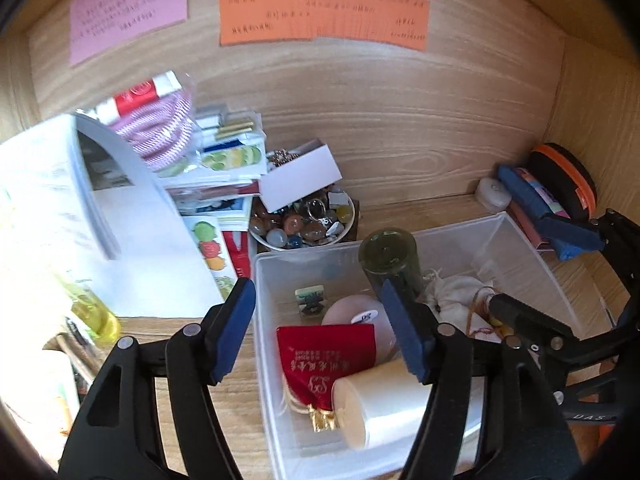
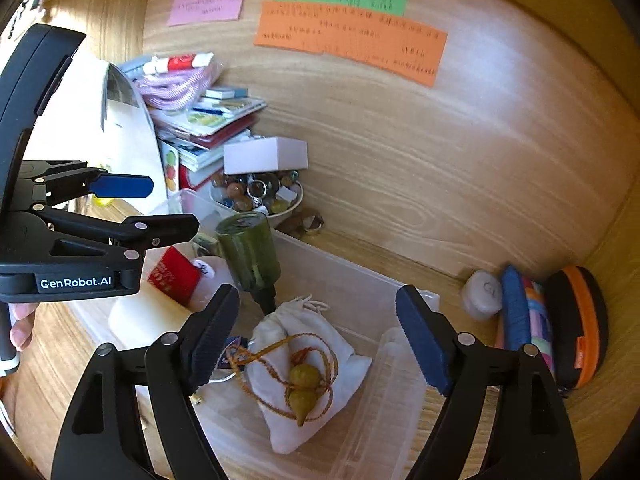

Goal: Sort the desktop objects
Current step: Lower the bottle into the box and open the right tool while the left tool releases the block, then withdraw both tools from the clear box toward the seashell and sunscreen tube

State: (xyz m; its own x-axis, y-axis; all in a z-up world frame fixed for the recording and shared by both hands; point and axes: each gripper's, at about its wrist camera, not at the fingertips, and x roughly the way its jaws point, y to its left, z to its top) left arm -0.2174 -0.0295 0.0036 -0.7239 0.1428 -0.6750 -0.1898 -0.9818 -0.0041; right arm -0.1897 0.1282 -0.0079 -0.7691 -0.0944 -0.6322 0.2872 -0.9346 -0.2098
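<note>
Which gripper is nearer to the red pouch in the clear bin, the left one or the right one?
Left. The left gripper hangs open just above the red pouch. The right gripper is open farther along the clear bin, over the white cloth bag.

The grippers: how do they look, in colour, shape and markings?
Both are black plastic clamps with two long fingers, round silver rivets at the joints and ribbed dark blue pads. The left gripper has white "GenRobot.AI" lettering on its side; the right gripper looks the same. No cables or sleeves show.

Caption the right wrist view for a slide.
Open right gripper above a clear plastic bin holding a white drawstring pouch, gourd charm and green bottle.
</note>
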